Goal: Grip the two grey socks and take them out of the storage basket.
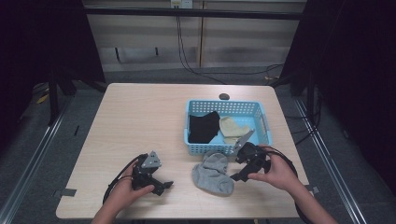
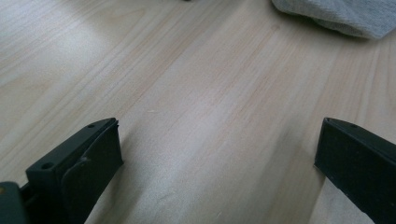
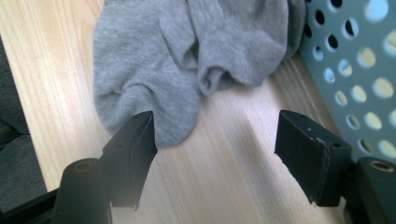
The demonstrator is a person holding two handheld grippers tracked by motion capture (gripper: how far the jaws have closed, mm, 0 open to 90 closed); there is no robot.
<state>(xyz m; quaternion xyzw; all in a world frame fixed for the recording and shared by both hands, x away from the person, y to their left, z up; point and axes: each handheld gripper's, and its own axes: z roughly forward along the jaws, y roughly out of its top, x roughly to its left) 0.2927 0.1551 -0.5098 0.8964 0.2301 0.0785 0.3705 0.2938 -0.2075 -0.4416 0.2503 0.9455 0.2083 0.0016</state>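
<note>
Right gripper view, grey sock (image 3: 187, 60) crumpled (soft folds), ribbed knit, on table (image 3: 224, 177)

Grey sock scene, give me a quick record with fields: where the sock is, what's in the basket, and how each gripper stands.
grey sock: crumpled on the table, just outside the basket's near wall
basket: blue, perforated, holding a black sock and a beige sock
right gripper: jaws open, at the grey sock's edge, nothing gripped
left gripper: jaws open over bare wood, holding nothing
</note>
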